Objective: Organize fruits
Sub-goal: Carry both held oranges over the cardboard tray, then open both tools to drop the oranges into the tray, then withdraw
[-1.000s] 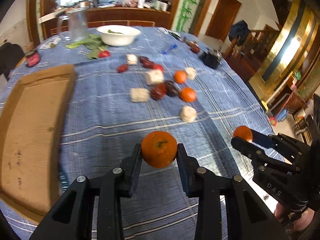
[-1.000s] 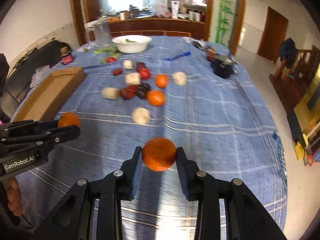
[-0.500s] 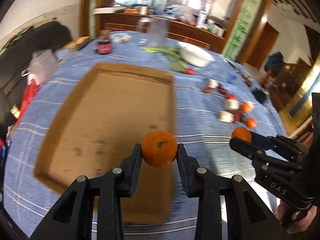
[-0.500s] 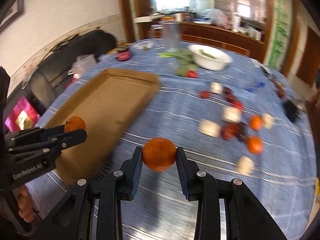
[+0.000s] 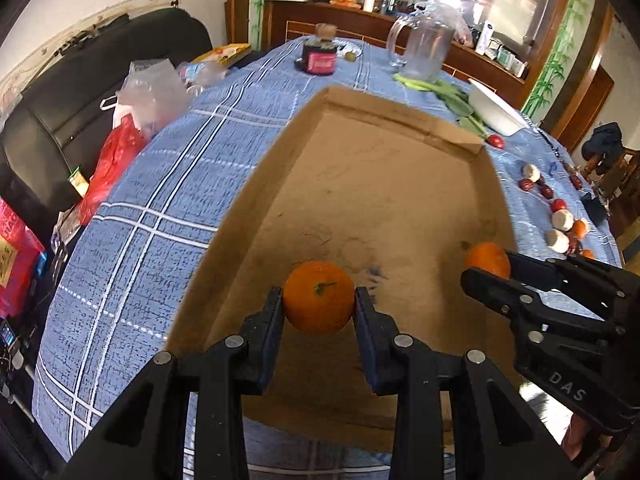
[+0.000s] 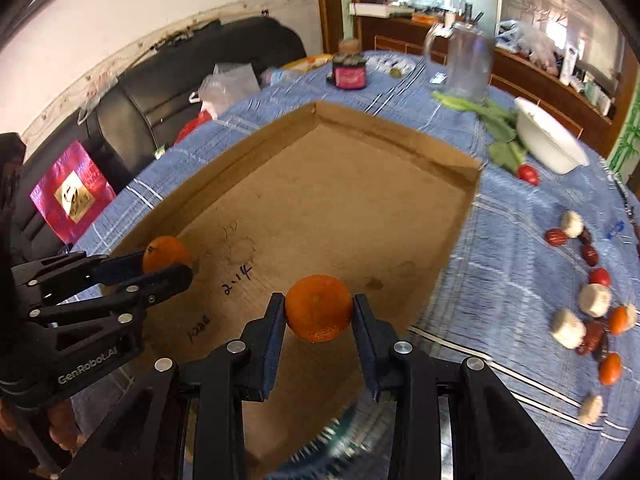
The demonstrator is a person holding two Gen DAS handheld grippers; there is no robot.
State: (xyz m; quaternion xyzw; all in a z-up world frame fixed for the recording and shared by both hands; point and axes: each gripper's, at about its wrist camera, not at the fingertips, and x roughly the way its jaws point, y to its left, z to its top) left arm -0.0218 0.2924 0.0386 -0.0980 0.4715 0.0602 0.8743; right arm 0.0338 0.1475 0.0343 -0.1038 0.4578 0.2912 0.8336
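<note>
My left gripper (image 5: 319, 300) is shut on an orange tangerine (image 5: 319, 297) and holds it above the near part of a shallow cardboard tray (image 5: 384, 128). My right gripper (image 6: 319, 306) is shut on a second tangerine (image 6: 319, 307), also over the tray (image 6: 400, 136), near its right edge. Each gripper shows in the other's view: the right one (image 5: 486, 270) at right, the left one (image 6: 168, 258) at left. More tangerines, red dates and pale round fruits (image 6: 592, 312) lie scattered on the blue checked cloth to the tray's right.
A white bowl (image 6: 552, 144) with leafy greens (image 6: 496, 120), a clear glass jug (image 6: 464, 64) and a dark jar (image 6: 350, 74) stand beyond the tray. A black sofa (image 6: 180, 76) with plastic bags is at the table's left.
Both grippers have swung left from the scattered fruit to above the cardboard tray, each still holding its tangerine. The tray now fills the middle of both views.
</note>
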